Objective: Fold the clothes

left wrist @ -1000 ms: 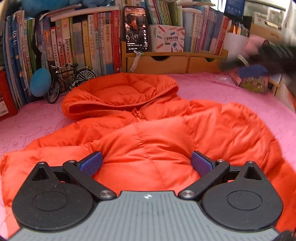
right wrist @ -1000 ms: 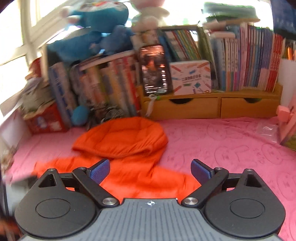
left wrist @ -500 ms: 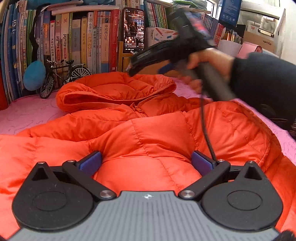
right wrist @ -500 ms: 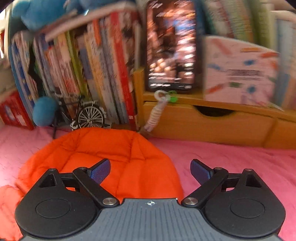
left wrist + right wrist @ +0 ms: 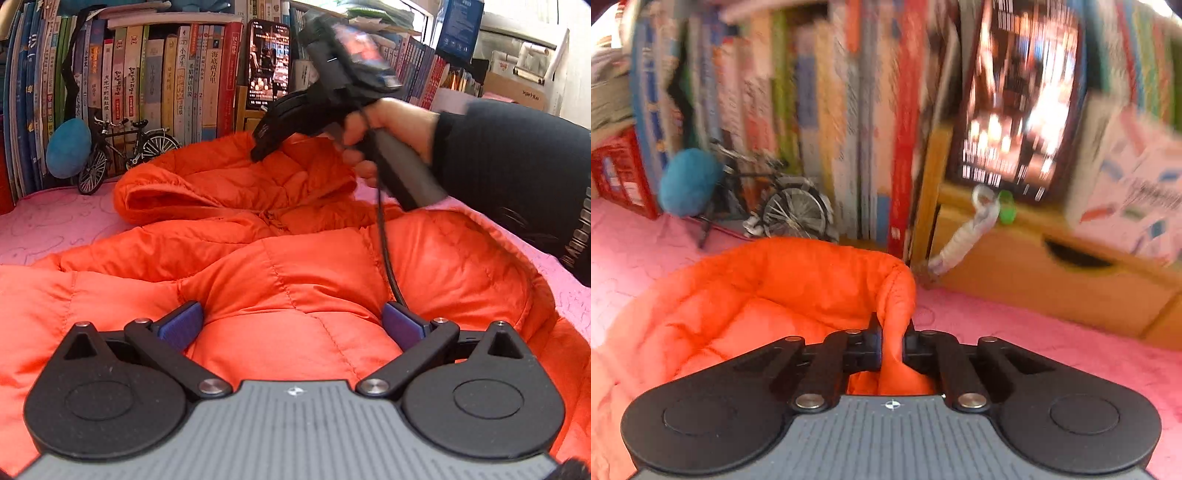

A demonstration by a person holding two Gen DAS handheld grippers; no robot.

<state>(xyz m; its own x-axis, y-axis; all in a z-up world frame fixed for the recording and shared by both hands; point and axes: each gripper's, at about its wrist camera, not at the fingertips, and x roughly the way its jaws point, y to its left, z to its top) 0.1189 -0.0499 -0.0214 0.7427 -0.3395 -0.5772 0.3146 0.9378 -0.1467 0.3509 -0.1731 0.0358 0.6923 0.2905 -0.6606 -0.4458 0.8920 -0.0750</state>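
One garment: orange padded jacket [image 5: 295, 266] lies spread on the pink cover [image 5: 48, 225], hood [image 5: 229, 184] toward the bookshelf.
Surface: pink cover carries a faint line pattern; its near edge is cut off by the gripper bodies.
Bookshelf: a packed row of books [image 5: 155, 81] stands just behind the hood; spine lettering is printed but too small to read reliably.
Sleeve: a dark sleeve [image 5: 517, 173] enters from the right; white lettering on it is cut off at the frame edge.
Wooden drawers: low unit [image 5: 1052, 280] beside the books, close behind the hood.
Phone: lit screen [image 5: 267, 66] propped upright on the drawer unit; blurred in the right wrist view.
Toy bicycle: small model [image 5: 125, 151] parked against the books, near the hood.
Blue ball: fuzzy, round [image 5: 68, 147], touching the bicycle's rear.
Right gripper [image 5: 892, 347]: jaws clamped on the hood's rim, orange fabric pinched between them.
Left gripper [image 5: 291, 325]: jaws wide apart, resting over the jacket body, gripping nothing.
Cable: black lead [image 5: 386, 258] hangs from the right handle across the jacket.
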